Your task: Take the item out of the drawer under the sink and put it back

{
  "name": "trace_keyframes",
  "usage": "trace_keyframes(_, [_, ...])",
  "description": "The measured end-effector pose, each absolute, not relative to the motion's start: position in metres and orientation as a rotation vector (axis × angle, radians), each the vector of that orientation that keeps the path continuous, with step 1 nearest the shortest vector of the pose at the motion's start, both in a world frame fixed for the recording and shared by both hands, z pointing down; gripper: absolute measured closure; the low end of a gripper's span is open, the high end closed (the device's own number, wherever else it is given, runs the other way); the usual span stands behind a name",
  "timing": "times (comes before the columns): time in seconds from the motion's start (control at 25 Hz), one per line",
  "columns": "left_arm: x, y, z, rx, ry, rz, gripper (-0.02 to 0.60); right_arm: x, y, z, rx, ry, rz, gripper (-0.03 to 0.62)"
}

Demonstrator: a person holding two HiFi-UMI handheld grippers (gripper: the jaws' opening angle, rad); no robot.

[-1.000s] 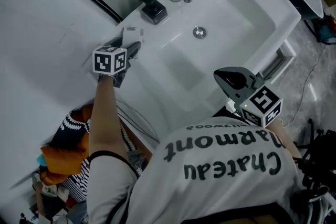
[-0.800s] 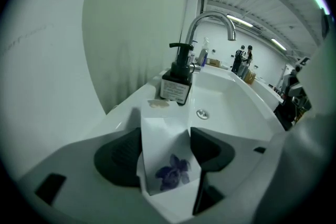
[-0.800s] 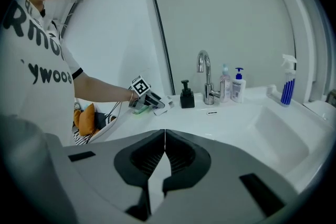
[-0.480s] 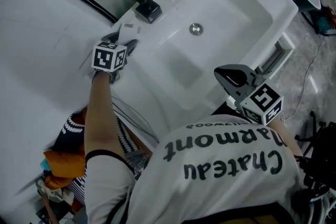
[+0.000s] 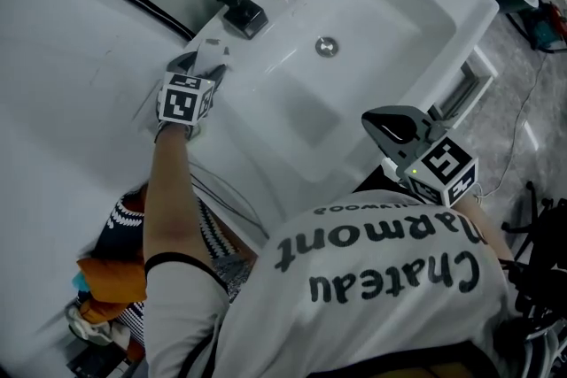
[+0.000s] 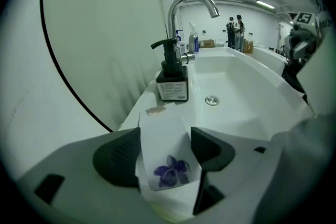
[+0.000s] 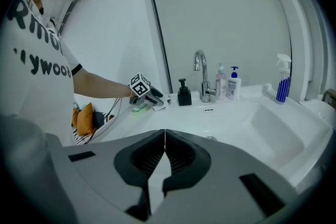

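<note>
Saw a white sink (image 5: 390, 22) set into the worktop (image 7: 220, 118), with a chrome tap (image 6: 186, 13) at its back rim and a drain (image 6: 211, 100) in the basin floor. Noted a black pump (image 6: 172, 73) standing upright on the worktop left of the tap, straight ahead of the left claw (image 6: 165, 132), with a small pale scrap (image 6: 156, 109) lying between pump and claw. Counted a clear bottle (image 7: 221, 83) and a white bottle (image 7: 234, 84) just right of the tap, and a blue spray bottle (image 7: 282, 78) farther along toward the sink's right end. Spotted an orange cloth (image 5: 111, 274) low down, left of the person's arm (image 5: 168, 199). Found the right claw (image 7: 165, 136) well apart from all this by the sink's front edge, jaws pressed together with nothing in them. Found the left claw at the sink's left rim, near the wall (image 6: 105, 34), jaws set wide and clamped on the packet (image 6: 165, 157), one pad at each side. Made out the packet as white and flat-faced, upright between the pads and taller than them, with a purple flower printed low on the face turned to the camera. Could not tell whether its lower edge touched the worktop.
</note>
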State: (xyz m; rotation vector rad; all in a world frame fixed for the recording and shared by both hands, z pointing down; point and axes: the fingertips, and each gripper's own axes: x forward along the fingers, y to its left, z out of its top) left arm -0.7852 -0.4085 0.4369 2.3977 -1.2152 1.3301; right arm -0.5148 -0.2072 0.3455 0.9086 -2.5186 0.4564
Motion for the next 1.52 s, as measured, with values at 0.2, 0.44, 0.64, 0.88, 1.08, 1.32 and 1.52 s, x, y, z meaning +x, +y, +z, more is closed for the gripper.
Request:
trace_keyframes(0.2, [-0.786, -0.41, 0.438, 2.388, -1.241, 1.363, 0.285, -0.511, -0.207, 0.35, 0.923, -2.509, 0.466, 0.582])
trace_keyframes(0.44, [-0.777, -0.406, 0.444, 2.391, -1.273, 1.46, 0.333, -0.505, -0.204, 0.36, 0.922, -2.484, 0.482, 0.582])
trace_keyframes(0.64, [-0.774, -0.409, 0.453, 2.395, -1.31, 1.589, 0.333, -0.504, -0.205, 0.359, 0.93, -2.49, 0.468, 0.582])
trace_keyframes(0.88, [-0.774, -0.407, 0.458, 2.395, -1.322, 1.56, 0.333, -0.499, -0.205, 0.362, 0.95, -2.483, 0.467, 0.582])
trace_keyframes(1.08, [-0.772, -0.409, 0.453, 2.381, -1.357, 1.461, 0.333, -0.498, -0.206, 0.365, 0.947, -2.485, 0.466, 0.582])
trace_keyframes(1.32, [-0.767, -0.409, 0.44, 2.395, -1.4, 1.318, 0.334, -0.497, -0.203, 0.368, 0.931, -2.48, 0.477, 0.582])
trace_keyframes(1.52, [-0.754, -0.386, 0.39, 2.432, -1.508, 1.032, 0.39, -0.496, -0.184, 0.35, 0.932, -2.51, 0.46, 0.582])
